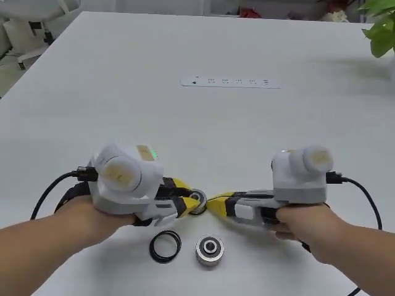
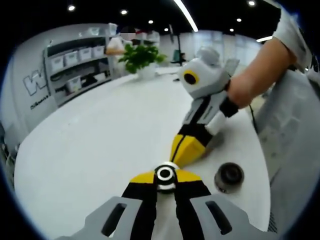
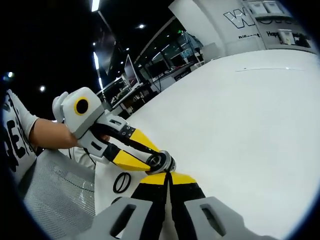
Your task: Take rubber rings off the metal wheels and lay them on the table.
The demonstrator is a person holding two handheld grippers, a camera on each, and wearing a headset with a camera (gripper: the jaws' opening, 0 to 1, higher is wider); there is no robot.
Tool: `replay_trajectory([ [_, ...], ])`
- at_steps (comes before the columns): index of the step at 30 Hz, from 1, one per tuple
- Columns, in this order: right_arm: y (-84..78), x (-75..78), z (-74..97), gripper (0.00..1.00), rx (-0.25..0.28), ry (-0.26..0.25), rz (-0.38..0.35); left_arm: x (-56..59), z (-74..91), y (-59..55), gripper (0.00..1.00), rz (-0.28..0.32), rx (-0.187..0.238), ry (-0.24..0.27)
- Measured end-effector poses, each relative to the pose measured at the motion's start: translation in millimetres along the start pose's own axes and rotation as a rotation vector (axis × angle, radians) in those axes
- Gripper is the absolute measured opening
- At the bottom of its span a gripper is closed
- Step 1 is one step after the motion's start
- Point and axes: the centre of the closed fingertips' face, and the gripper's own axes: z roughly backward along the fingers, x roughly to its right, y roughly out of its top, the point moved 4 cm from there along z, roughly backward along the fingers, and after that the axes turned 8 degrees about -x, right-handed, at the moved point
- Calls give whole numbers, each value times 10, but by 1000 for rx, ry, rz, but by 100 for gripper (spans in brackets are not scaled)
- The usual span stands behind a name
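My left gripper is shut on a small metal wheel, held just above the white table. In the left gripper view the wheel sits between the yellow jaw tips. My right gripper is shut, its tips against that wheel's rim; I cannot tell whether it pinches any rubber. A loose black rubber ring lies on the table near me, with a second metal wheel just to its right. The ring also shows in the right gripper view, and the second wheel in the left gripper view.
A white power strip lies flat mid-table, far beyond the grippers. A green plant stands at the far right corner. Cables trail back from both grippers toward me.
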Motion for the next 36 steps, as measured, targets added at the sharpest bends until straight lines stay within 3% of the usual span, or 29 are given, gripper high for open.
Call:
replay_trajectory([
  [3,25,-7,11,0,21,8,-29,4,-2,-1,13,1,-2,3],
  [4,64,12,34,0,51,-1,-50,4,-4,0,13,2,-3,4],
  [6,101,-13,42,0,70,31,-92,11,-8,2,13,3,-3,7],
  [9,91,-12,41,0,59,18,-59,15,-7,2,13,9,-7,12],
  [14,110,-40,44,0,63,24,-76,19,-12,7,13,9,-14,20],
  [25,126,-121,19,0,46,29,-29,22,-17,12,13,3,-16,28],
  [30,122,-153,-1,0,39,41,-33,36,-22,17,13,1,-19,23],
  [32,158,-197,-6,0,60,81,-34,41,-24,20,13,1,-20,24],
  [36,147,-196,4,0,43,68,-21,42,-25,20,13,1,-19,24],
])
